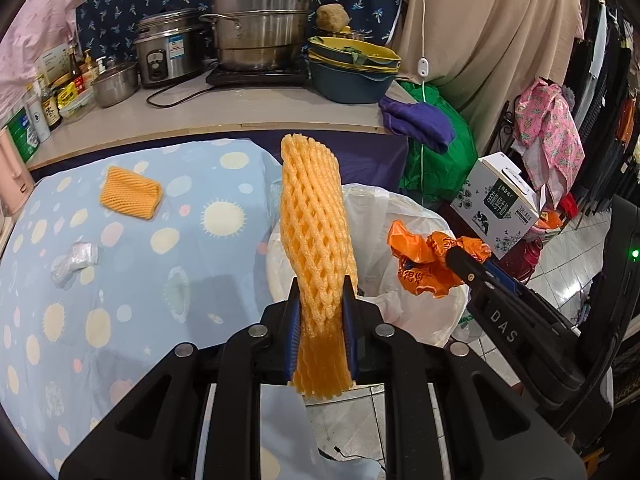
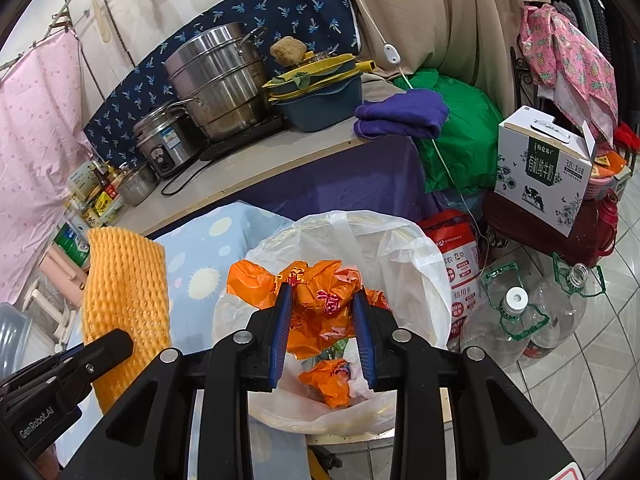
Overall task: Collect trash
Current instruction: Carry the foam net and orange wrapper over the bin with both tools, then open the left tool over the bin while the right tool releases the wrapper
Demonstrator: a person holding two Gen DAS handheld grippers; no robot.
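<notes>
Okay, my left gripper is clamped on an orange foam fruit net (waffly mesh sleeve), upright at frame center. My right gripper pinches a crinkled orange plastic bag over the white-lined trash bin. A second foam net and a clear wrapper lie mid-left on the dotted tablecloth.

My left gripper, matt black plastic with ribbed blue pads, pinches a soft orange foam net sleeve. My right gripper clamps a crinkled glossy orange plastic wrapper above a thin translucent white plastic bin liner. Beyond sits a brushed stainless-steel steamer pot and a smooth printed blue cotton cloth.
</notes>
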